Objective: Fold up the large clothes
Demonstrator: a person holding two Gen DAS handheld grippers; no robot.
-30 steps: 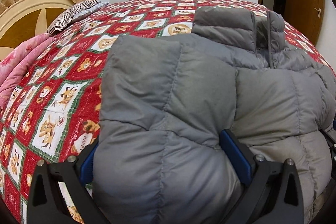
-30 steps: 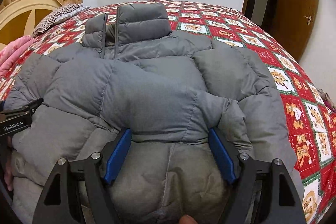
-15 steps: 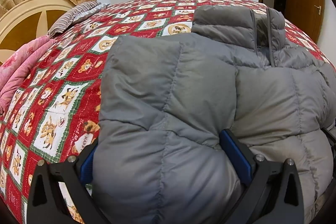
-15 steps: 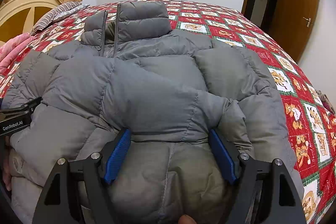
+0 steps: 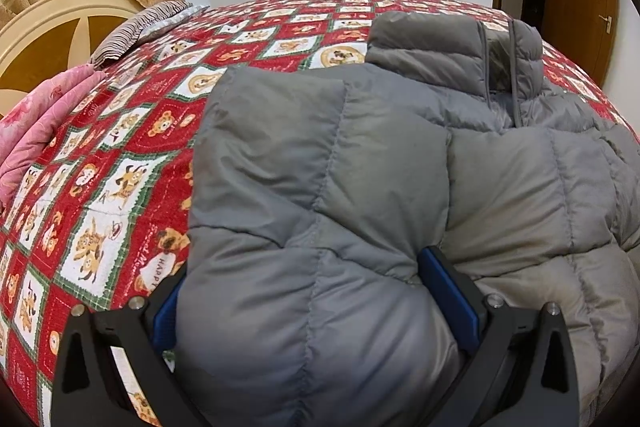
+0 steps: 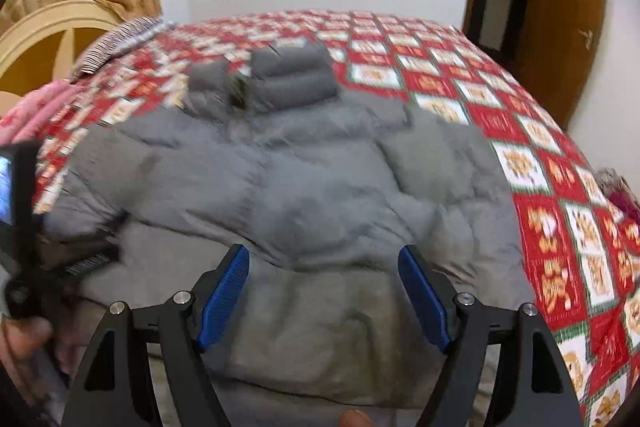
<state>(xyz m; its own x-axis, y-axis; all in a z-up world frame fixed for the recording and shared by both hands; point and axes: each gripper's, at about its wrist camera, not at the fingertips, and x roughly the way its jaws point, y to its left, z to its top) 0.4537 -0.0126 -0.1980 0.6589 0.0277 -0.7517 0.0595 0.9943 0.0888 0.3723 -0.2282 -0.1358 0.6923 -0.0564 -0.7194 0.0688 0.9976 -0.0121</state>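
1. I find the grey puffer jacket (image 5: 400, 163) spread on the bed (image 5: 132, 163), collar (image 5: 448, 51) at the far end and hem nearest both claws. Its long axis runs straight ahead from the claws, hem to collar.
2. Left claw (image 5: 316, 291): clenched on a thick fold of the jacket at its hem corner. The padding bulges between the two blue pads (image 5: 448, 291) and fills the gap entirely.
3. Right claw (image 6: 324, 291): released. Its jaws stand wide, the blue pads (image 6: 420, 295) hang clear above the jacket, and nothing sits between them. This view is blurred.
4. Governing relation: the jacket lies ahead of and below the right claw, the hem just beneath its tips; the left claw appears at the left edge of the right wrist view, level with that same hem. I judge the left claw to be the one in contact, so any fold toward the collar needs the right claw to come down and take the hem again.
5. Count: one jacket, two claws, one bed. Beyond the left claw, to its left, one pink quilt (image 5: 44, 123) and one striped pillow (image 5: 140, 31).
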